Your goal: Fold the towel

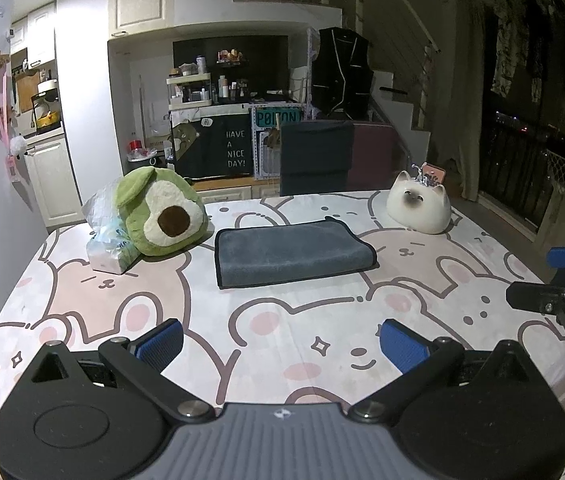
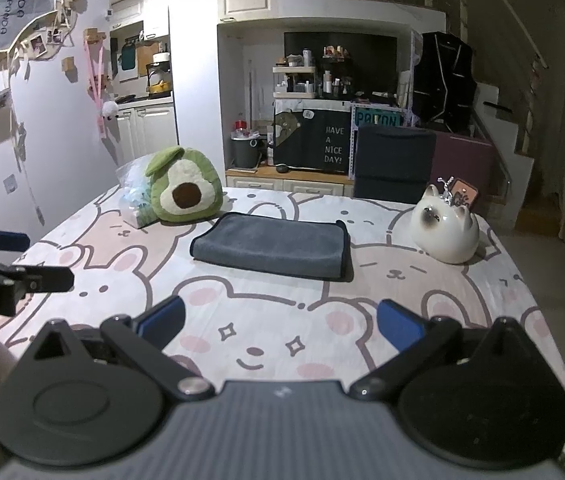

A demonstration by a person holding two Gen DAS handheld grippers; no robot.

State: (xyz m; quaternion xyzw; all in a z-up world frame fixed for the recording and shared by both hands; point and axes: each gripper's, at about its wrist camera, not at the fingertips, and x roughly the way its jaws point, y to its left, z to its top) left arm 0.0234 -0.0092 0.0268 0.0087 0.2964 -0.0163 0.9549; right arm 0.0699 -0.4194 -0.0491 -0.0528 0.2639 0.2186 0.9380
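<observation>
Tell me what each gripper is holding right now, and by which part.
Nothing. The left gripper and right gripper are both open and empty, short of the folded gray towel on the table.

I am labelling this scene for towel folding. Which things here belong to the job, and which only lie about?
For the job:
- grey folded cloth towel with dark edging
- left tongs, open
- right tongs, open

Lying about:
- green plush avocado cushion
- white ceramic cat head
- clear plastic tissue pack
</observation>
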